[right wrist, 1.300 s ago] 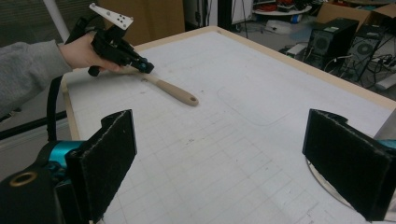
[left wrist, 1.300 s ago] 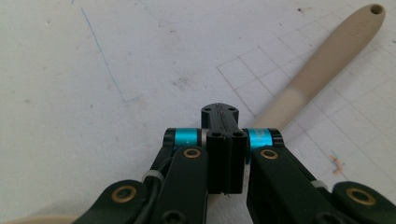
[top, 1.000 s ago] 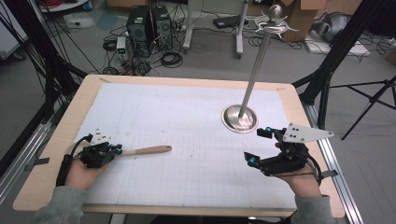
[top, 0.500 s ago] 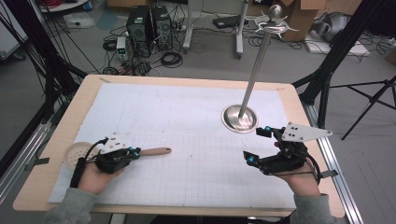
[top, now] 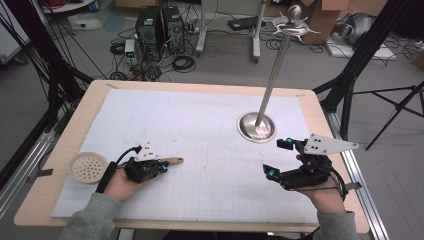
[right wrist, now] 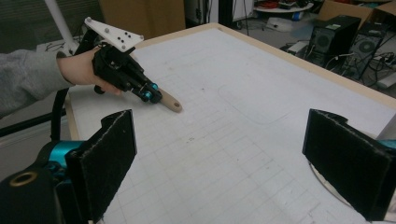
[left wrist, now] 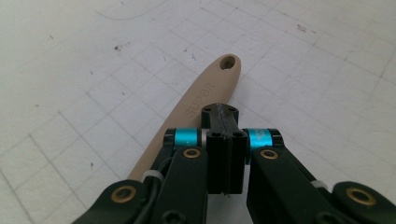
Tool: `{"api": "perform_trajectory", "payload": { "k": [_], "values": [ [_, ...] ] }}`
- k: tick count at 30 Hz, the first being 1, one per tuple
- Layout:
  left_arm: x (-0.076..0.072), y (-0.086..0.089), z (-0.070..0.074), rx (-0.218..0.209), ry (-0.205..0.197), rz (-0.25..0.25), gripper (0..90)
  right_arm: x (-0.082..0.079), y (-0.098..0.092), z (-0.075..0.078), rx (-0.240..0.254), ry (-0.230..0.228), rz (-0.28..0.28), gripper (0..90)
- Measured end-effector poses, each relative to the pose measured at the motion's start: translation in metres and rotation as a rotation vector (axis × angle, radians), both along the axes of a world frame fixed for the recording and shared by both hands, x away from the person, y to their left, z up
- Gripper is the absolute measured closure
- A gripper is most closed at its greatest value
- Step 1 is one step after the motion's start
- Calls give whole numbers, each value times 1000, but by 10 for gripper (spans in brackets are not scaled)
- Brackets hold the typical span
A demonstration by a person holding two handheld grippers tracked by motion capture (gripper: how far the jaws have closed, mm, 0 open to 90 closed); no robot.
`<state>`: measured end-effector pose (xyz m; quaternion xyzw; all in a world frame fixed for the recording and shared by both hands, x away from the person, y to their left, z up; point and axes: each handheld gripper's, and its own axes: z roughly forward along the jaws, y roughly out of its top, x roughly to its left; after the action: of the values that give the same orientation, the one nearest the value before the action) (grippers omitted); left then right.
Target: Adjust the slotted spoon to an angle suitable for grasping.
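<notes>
A beige skimmer lies on the white grid mat at the front left. Its round perforated head (top: pixel 88 166) shows left of the person's hand, and its handle (top: pixel 173 161) pokes out to the right. My left gripper (top: pixel 162 166) sits low over that handle, jaws shut with nothing between them. In the left gripper view the handle (left wrist: pixel 205 93) with its hanging hole runs under and past the shut left gripper (left wrist: pixel 219 112). My right gripper (top: pixel 278 158) hovers at the front right, wide open and empty. The right gripper view shows its open pads (right wrist: pixel 109 154) and, farther off, the left gripper (right wrist: pixel 149 93) on the handle (right wrist: pixel 171 103).
A metal stand with a round base (top: pixel 256 126) and a tall pole with an ornate top (top: pixel 292 16) rises at the back right, just beyond the right gripper. The mat (top: pixel 200 120) covers a wooden table (top: pixel 75 120). Computers, cables and tripod legs crowd the floor behind.
My left gripper has slid right along the skimmer, uncovering its round head at the left. The handle tip has stayed in place. The right gripper has barely moved.
</notes>
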<state>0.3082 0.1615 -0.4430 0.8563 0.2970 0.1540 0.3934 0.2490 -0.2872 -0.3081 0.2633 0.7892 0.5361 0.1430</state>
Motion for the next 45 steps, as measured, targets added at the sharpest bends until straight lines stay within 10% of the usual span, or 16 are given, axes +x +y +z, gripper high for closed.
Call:
{"api": "perform_trajectory", "payload": {
  "k": [26,36,45],
  "values": [
    [26,-1,-7,-5,-60,131,895,-19,-19,-2,-6,6,-51,89],
    [18,12,21,-55,4,50,890,-19,-22,-5,-5,19,-56,89],
    [15,35,34,-88,-15,52,766,-18,-21,-5,-8,19,-54,89]
  ]
}}
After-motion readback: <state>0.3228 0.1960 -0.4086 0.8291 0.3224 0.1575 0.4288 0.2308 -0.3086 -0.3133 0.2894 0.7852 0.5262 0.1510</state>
